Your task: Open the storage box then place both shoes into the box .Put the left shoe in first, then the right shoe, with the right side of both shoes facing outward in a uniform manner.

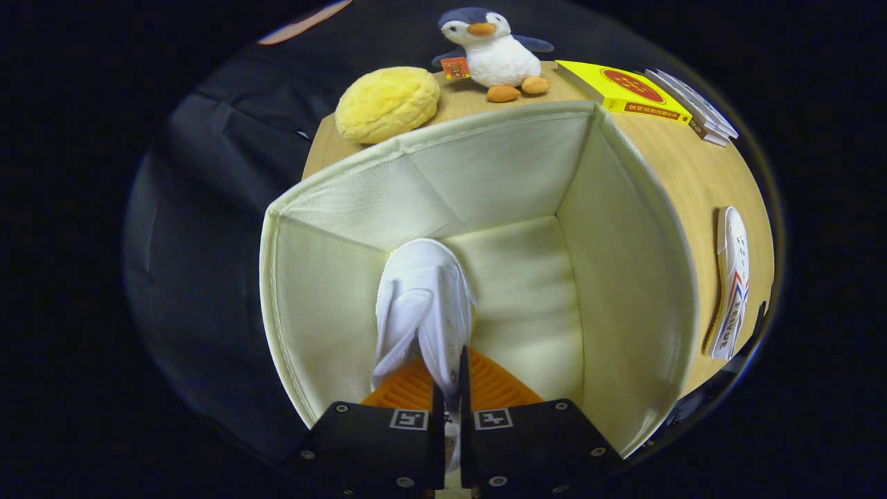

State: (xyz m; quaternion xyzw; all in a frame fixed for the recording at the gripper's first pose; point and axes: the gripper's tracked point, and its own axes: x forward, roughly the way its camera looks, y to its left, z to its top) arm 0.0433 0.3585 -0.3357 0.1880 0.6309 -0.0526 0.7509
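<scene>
A cream fabric storage box point(624, 277) stands open on the wooden table, and I look down into it. My gripper point(450, 388) is shut on a white shoe point(423, 305), pinching its upper edge between both fingers. The shoe hangs toe-down inside the box, toward its left wall, with its toe near the box floor. A second white shoe point(731, 284) with coloured stripes lies on its side on the table, to the right of the box and outside it.
Beyond the box on the table point(693, 173) sit a yellow bun-shaped plush point(387, 104), a penguin plush point(492, 52) and a yellow book point(624, 89) with thin booklets point(693, 104) beside it. Black cloth hangs to the left of the table.
</scene>
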